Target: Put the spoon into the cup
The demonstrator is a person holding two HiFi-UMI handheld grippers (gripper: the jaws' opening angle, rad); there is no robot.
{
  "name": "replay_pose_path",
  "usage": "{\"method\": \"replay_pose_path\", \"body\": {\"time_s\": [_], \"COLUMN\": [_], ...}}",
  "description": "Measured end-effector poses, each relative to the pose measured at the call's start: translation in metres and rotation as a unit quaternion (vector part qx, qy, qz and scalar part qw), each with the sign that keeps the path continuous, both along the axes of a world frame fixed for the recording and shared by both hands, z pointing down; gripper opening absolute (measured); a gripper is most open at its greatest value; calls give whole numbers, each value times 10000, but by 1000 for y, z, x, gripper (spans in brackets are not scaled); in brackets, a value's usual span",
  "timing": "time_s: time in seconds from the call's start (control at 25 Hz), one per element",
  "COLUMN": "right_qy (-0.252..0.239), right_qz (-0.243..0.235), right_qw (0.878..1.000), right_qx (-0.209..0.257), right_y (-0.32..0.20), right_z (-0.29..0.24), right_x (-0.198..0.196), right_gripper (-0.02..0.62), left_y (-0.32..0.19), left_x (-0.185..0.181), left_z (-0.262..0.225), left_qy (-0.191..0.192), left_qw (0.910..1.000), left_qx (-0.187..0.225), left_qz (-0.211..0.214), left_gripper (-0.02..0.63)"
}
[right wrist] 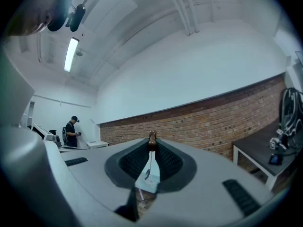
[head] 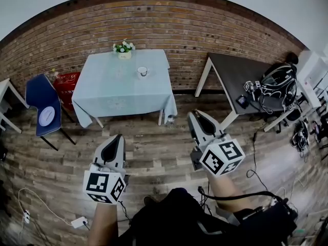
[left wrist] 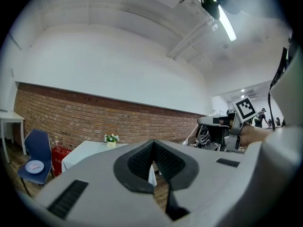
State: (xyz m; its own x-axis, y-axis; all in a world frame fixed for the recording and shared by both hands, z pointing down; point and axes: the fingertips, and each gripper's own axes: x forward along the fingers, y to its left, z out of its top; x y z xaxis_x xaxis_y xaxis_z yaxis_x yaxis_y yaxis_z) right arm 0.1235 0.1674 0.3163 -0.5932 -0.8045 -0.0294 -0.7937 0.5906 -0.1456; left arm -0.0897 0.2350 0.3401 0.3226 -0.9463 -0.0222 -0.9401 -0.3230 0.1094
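Observation:
A white cup [head: 142, 72] stands on the table with the light blue cloth [head: 120, 88], across the wooden floor from me. My right gripper [head: 192, 115] points level toward that table, still well short of it. It is shut on the brown handle end of a small metal spoon [right wrist: 148, 170], which hangs down between the jaws with its bowl lowest. My left gripper [head: 118, 137] is held beside it at about the same distance from the table, jaws together with nothing between them [left wrist: 152, 142]. The cup does not show in either gripper view.
A pot of white flowers [head: 123, 48] stands at the table's far edge. Left of the table are a blue chair [head: 36, 99] with a plate [head: 46, 116] and a red bin [head: 67, 84]. A dark table [head: 233, 76] with gear stands at right. Cables lie on the floor [head: 46, 209]. A person [right wrist: 72, 132] stands far off.

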Motion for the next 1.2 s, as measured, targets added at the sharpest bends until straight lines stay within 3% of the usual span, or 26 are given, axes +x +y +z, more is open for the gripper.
{"method": "replay_pose_path", "body": {"time_s": [0.44, 0.76, 1.2], "right_qy": [55, -6, -81], "right_qz": [-42, -146, -239], "right_qw": [10000, 9999, 9996], "right_qx": [21, 77, 103], "right_y": [-19, -76, -167], "right_z": [3, -1, -5], "right_x": [-20, -23, -12], "right_gripper": [49, 49, 49], "left_y": [-23, -71, -167], "left_x": [-15, -15, 0], "left_z": [1, -7, -4], "left_qy": [66, -21, -159], "left_qw": [9999, 9999, 9998], "left_qx": [14, 87, -125], "left_qz": [109, 106, 92], "left_gripper": [8, 8, 8]}}
